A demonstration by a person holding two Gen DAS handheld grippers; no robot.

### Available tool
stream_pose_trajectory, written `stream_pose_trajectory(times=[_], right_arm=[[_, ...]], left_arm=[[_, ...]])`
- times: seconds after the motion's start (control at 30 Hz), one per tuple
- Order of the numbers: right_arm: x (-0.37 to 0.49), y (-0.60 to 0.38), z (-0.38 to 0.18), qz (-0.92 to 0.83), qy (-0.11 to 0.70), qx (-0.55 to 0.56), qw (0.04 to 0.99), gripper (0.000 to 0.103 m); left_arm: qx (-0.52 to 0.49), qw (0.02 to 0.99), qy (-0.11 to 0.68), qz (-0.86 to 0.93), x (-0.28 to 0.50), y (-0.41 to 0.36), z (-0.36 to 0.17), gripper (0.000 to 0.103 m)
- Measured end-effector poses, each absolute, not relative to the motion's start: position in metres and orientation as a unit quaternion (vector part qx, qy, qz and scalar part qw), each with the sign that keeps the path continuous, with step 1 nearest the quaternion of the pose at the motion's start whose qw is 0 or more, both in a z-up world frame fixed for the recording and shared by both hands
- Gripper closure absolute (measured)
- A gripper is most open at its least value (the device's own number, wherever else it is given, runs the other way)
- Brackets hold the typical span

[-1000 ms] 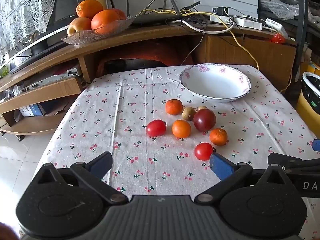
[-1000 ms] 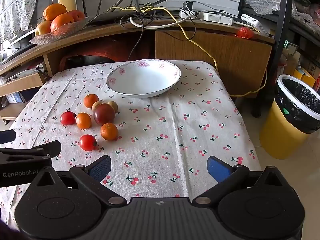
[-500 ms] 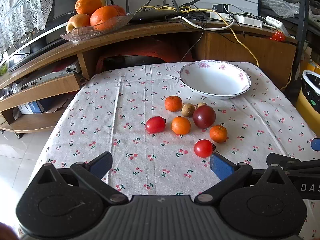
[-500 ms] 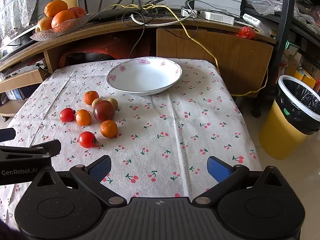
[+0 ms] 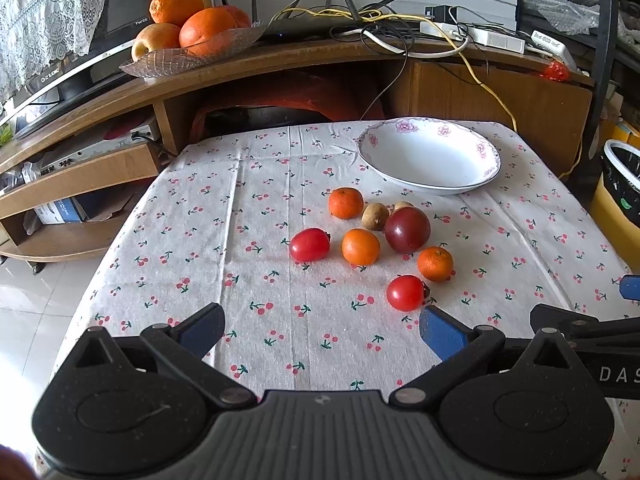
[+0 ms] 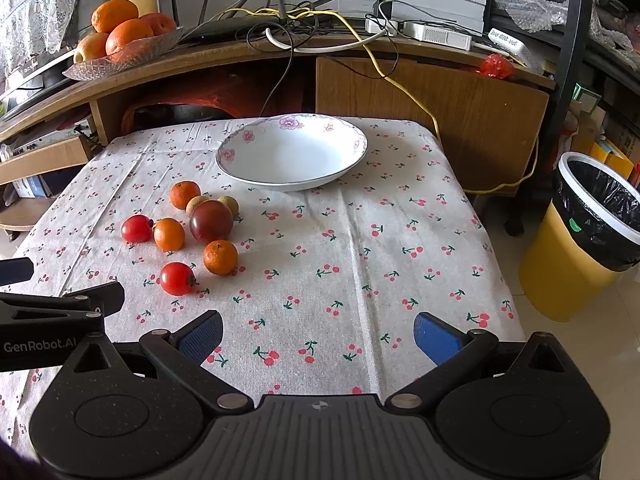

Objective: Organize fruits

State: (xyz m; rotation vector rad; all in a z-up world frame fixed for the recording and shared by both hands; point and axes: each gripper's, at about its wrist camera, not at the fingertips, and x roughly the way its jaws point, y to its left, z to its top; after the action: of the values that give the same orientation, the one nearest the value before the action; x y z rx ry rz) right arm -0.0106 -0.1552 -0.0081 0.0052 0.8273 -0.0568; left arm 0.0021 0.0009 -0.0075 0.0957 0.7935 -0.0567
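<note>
Both claws, left claw (image 5: 320, 330) and right claw (image 6: 318, 338), wide open, empty; trash bin (image 6: 592, 236) fully visible only right view.

We read "GenRobot.AI" in white on the black body of the left tongs (image 6: 56, 304) at the right wrist view's left edge. In the left wrist view the right tongs (image 5: 592, 320) bear "DAS", cut off by the frame.

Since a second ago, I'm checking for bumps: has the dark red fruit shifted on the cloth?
No. The dark red fruit still touches the same small brown fruit, just short of the white bowl; only the cameras moved.
</note>
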Motion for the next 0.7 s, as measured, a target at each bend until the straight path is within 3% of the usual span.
stream_pose_trajectory(times=[0.7], right_arm=[[-0.011, -0.158, 0.001, 0.012, 0.408, -0.003, 0.913, 0.011]], left_arm=[[0.053, 0.916, 0.397, -0.032, -0.012, 0.002, 0.001, 0.0]])
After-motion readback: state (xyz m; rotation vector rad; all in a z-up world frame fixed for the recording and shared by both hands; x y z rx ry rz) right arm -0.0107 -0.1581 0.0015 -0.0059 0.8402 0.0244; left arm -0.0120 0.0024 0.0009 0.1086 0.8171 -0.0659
